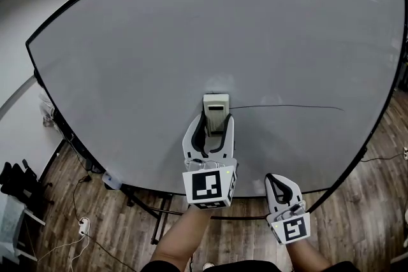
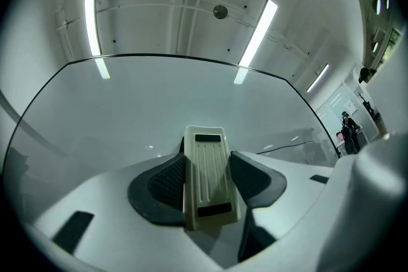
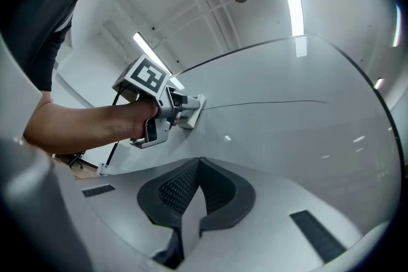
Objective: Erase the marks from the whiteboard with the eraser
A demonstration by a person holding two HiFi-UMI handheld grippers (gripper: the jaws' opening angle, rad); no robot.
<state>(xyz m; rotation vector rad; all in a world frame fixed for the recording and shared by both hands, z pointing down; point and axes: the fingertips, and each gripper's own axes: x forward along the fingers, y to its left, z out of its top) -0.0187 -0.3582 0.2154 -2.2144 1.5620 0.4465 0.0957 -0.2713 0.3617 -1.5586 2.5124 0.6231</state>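
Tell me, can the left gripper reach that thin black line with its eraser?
Probably yes: the eraser in the left gripper sits at the line's left end, with bare whiteboard along it.

The whiteboard (image 1: 127,60) lies bare above, left of and below the eraser (image 1: 216,110), so my left gripper (image 1: 217,121), clamped on it, has open surface on those sides. To its right only the thin black line (image 1: 287,106) runs off toward the black frame (image 1: 376,130), which bounds the board all round. My right gripper (image 1: 278,180) hangs low near the bottom edge, jaws together, just beside the left one but apart from it, narrowing the way down and right. Under the board the stand legs (image 1: 159,220), a power strip (image 1: 83,224), cables (image 1: 73,200) and black furniture (image 1: 16,181) crowd the floor (image 1: 357,213) at left.
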